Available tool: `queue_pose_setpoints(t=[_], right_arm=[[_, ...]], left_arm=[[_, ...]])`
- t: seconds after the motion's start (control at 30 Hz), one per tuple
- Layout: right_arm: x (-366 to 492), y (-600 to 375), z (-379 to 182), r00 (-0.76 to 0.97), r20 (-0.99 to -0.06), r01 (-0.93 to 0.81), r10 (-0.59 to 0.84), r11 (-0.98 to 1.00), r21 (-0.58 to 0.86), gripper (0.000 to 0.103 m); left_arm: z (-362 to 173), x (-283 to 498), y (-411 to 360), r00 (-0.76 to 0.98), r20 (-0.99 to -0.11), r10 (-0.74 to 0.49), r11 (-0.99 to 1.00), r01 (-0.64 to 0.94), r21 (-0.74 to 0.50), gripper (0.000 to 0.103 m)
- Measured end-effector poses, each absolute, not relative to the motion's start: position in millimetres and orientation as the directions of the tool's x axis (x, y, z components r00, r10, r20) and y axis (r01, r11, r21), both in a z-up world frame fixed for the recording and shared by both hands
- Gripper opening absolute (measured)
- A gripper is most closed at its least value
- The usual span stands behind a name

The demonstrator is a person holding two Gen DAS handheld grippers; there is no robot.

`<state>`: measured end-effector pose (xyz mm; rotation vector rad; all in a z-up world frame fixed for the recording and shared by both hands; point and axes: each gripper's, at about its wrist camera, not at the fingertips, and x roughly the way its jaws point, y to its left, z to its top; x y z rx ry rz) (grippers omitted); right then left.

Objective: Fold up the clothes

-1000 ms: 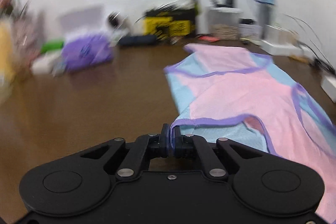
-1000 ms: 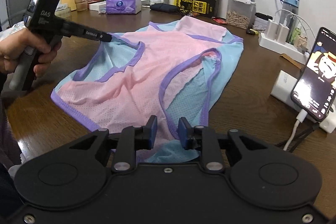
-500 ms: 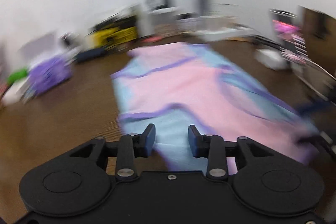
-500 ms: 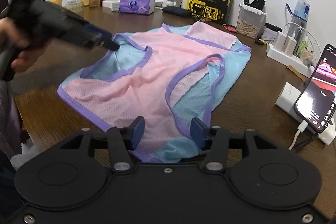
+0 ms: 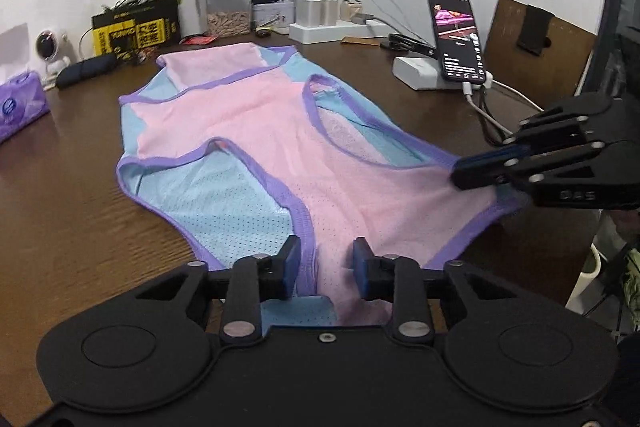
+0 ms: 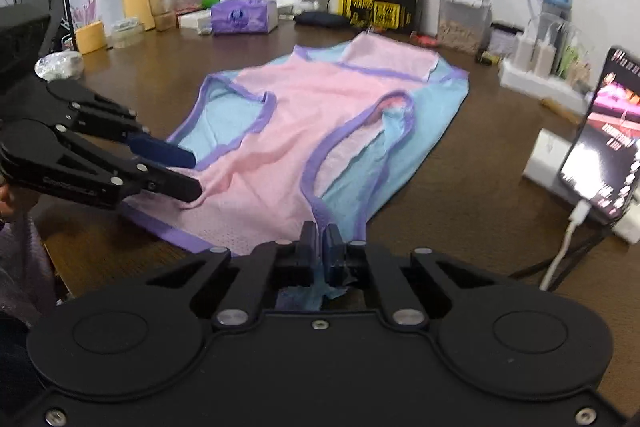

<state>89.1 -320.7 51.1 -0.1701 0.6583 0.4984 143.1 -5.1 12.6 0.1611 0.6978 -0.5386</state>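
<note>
Now that your left gripper (image 5: 325,263) has let go and hangs open over the jersey (image 5: 280,147) near the table's front edge, your right gripper (image 6: 319,247) has pinched its hem; next fold pending

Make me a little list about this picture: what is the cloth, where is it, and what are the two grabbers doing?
clothing: pink and blue top with purple edges
where: spread out on the brown table
left gripper: open, fingers either side of the top's near hem
right gripper: shut on the top's near edge
nearby: lit phone, purple tissue box
</note>
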Motion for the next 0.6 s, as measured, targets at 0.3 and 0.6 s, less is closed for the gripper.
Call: queue_pose_setpoints(t=[0.3, 0.6], right_arm=[[67.0, -321.9, 52.8, 0.658, -0.616, -0.509, 0.433, 0.859, 0.060, 0.025], [89.8, -322.0, 52.7, 0.672, -0.620, -0.497, 0.406, 0.867, 0.029, 0.037]], left_arm=[[20.6, 135.5, 7.7, 0.635, -0.664, -0.396, 0.860, 0.509, -0.026, 0.042], [19.0, 137.0, 3.3, 0.600, -0.666, -0.443, 0.833, 0.550, -0.058, 0.045]])
